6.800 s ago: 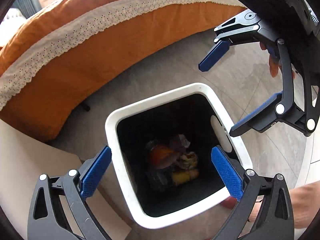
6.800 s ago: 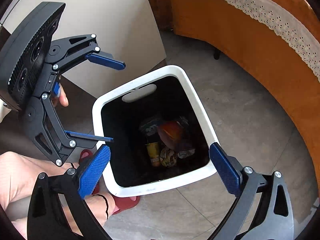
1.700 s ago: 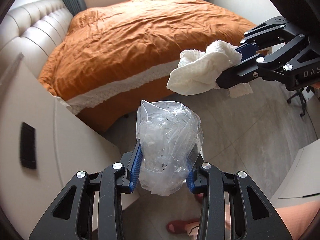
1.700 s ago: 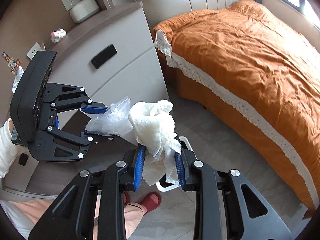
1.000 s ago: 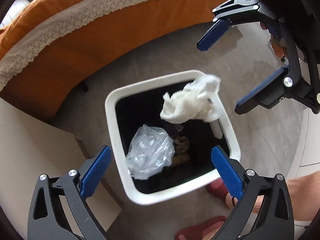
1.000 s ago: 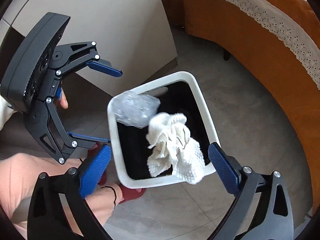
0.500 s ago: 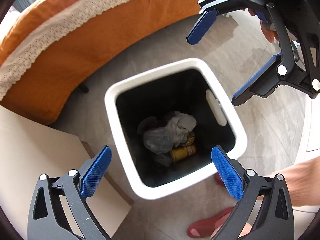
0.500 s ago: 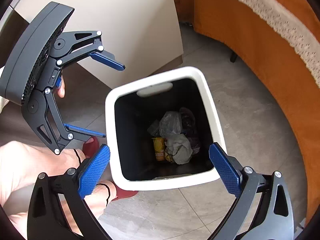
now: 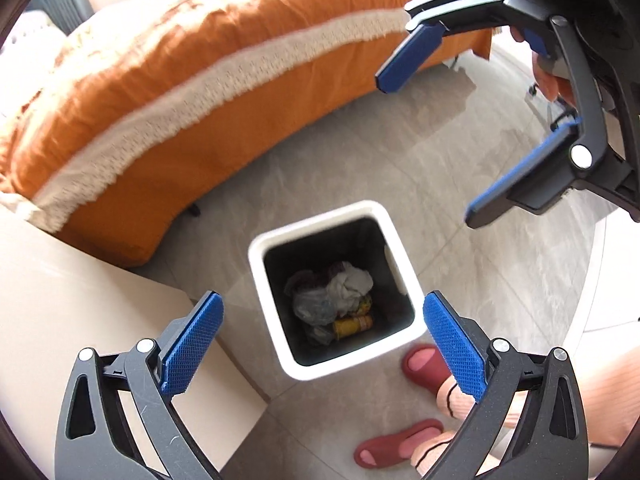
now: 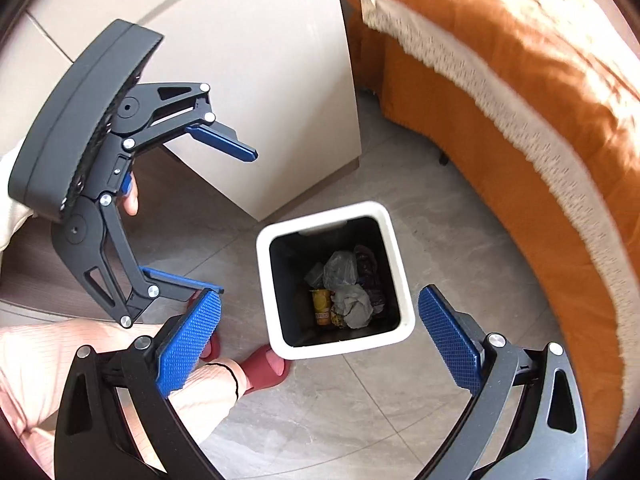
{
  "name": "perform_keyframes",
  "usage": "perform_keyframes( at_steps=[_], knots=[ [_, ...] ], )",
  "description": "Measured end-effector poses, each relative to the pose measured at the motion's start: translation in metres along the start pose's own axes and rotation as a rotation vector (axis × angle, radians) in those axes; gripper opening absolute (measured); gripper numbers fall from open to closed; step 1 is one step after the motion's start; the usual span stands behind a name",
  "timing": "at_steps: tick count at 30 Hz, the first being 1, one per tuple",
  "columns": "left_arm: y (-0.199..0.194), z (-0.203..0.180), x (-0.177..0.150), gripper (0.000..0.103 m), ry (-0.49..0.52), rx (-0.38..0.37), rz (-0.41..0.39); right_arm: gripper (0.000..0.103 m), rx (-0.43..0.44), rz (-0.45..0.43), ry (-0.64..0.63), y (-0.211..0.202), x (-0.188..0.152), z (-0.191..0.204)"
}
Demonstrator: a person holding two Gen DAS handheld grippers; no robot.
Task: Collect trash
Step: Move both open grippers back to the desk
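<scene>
A white square trash bin (image 9: pixel 260 276) (image 10: pixel 263 276) with a dark inside stands on the grey tile floor. In it lie a crumpled white tissue (image 9: pixel 352 282) (image 10: pixel 354 304), a clear plastic bag (image 9: pixel 312 306) (image 10: pixel 340 266), a yellow can (image 9: pixel 352 323) (image 10: pixel 321 306) and other scraps. My left gripper (image 9: pixel 322 338) is open and empty, high above the bin; it also shows in the right wrist view (image 10: pixel 228 220). My right gripper (image 10: pixel 318 336) is open and empty above the bin; it also shows in the left wrist view (image 9: pixel 452 136).
An orange bed with a white lace trim (image 9: pixel 160 92) (image 10: pixel 520 128) runs along one side of the bin. A beige nightstand (image 9: pixel 60 320) (image 10: pixel 248 60) stands on the other side. The person's feet in red slippers (image 9: pixel 420 360) (image 10: pixel 268 364) are beside the bin.
Both grippers have risen away from the bin, which looks smaller now. The tissue and plastic bag, dropped a second ago, lie still inside the bin.
</scene>
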State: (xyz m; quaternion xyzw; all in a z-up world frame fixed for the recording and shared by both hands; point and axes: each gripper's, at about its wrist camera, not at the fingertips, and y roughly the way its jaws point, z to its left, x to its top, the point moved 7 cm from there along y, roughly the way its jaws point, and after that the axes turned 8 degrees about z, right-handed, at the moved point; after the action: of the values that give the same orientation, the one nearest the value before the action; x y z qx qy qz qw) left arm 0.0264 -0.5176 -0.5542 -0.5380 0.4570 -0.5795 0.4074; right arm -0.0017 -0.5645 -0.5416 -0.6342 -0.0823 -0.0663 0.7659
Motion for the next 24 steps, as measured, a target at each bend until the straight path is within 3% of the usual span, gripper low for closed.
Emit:
perform_keyframes(
  at_steps=[7,14,17,24],
  knots=[
    [-0.089,0.004,0.023,0.098,-0.081,0.050,-0.082,0.099,-0.030,-0.066,-0.013,-0.085,0.019,0.030],
    [-0.199,0.021,0.027,0.098,-0.238,0.107,-0.197,0.099,-0.049,-0.190,-0.032,-0.173,0.053,0.067],
    [-0.248,0.030,0.016,0.098,-0.298,0.146,-0.246,0.099,-0.044,-0.254,-0.057,-0.206,0.074,0.086],
    [-0.326,0.069,-0.038,0.098,-0.432,0.302,-0.256,0.099,-0.005,-0.351,-0.177,-0.254,0.132,0.145]
  ],
)
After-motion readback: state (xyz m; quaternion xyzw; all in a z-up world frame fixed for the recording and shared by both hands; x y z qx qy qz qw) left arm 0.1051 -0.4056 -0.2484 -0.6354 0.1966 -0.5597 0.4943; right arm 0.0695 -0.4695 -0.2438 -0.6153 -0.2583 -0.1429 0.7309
